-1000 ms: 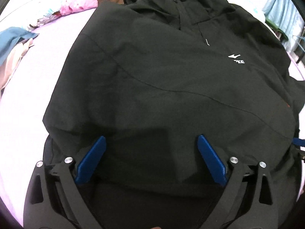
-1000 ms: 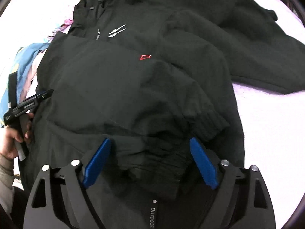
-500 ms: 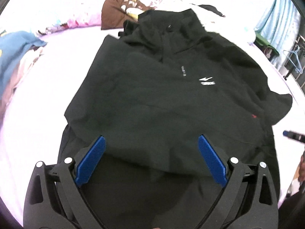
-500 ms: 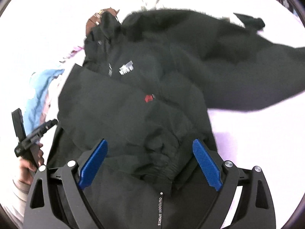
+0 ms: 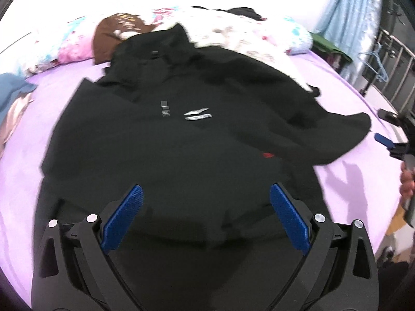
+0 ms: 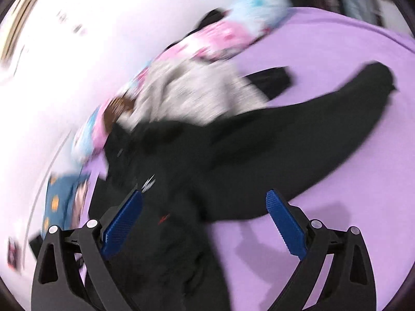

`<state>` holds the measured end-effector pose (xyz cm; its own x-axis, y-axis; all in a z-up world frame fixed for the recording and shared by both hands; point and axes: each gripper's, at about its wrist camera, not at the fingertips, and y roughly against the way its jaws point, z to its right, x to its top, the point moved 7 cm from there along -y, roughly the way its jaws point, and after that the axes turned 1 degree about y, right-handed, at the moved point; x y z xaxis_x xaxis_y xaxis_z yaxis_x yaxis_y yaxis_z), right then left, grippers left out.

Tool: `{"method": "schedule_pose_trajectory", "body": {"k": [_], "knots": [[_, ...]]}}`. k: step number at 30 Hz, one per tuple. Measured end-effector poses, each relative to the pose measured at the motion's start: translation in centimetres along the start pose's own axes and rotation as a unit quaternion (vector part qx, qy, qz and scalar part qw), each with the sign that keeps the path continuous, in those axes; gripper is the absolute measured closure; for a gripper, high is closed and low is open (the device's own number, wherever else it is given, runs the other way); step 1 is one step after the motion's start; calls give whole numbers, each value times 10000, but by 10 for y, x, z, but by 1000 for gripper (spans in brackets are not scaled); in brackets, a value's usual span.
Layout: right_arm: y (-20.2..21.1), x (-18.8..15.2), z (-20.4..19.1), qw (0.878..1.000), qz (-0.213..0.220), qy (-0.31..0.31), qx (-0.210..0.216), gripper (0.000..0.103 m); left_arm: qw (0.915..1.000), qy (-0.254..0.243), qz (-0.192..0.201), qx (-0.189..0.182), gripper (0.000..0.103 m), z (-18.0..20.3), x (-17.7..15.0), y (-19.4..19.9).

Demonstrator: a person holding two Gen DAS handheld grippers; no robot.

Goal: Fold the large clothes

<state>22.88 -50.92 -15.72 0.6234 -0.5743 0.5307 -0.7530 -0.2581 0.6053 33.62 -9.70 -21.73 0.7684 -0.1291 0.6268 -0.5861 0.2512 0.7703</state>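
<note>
A large black jacket [image 5: 186,140] with a white chest logo lies front up on a purple bed, collar at the far end. One sleeve is folded across its body; the other sleeve [image 6: 324,134] stretches out over the sheet. My left gripper [image 5: 206,197] is open and empty above the jacket's lower part. My right gripper [image 6: 205,202] is open and empty, raised over the jacket's side; its view is blurred. The right gripper also shows at the right edge of the left wrist view [image 5: 389,140], held by a hand.
Floral pillows [image 5: 249,33] and a brown garment [image 5: 116,28] lie at the head of the bed. A blue garment [image 5: 13,90] lies at the left. A clothes rack with a hanger [image 5: 381,64] stands beyond the bed's right edge. Purple sheet [image 6: 337,51] is bare right of the sleeve.
Both grippers have pulled back and up from the jacket. The right gripper has swung to the right, so the outstretched sleeve and the pillows have come into its view.
</note>
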Motion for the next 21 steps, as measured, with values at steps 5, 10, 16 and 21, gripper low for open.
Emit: {"method": "schedule_pose_trajectory", "body": {"k": [5,10,16,21], "knots": [[5,39,98,9943,400,-934,-320,9,9997,-106,-112,-168,8,44,3,-18],[2,51,175,9820,768,-1677,-404,9,9991,-297,-251,-169,8,72,-3,-42],[-14,81,224,9751,1048,-1919,-368,9,9984,-317,-418,-204,8,87,-4,-70],[-37,92,245,9713,1126,-2072,-296,9,9981,-401,-422,-200,8,95,1,-79]]}}
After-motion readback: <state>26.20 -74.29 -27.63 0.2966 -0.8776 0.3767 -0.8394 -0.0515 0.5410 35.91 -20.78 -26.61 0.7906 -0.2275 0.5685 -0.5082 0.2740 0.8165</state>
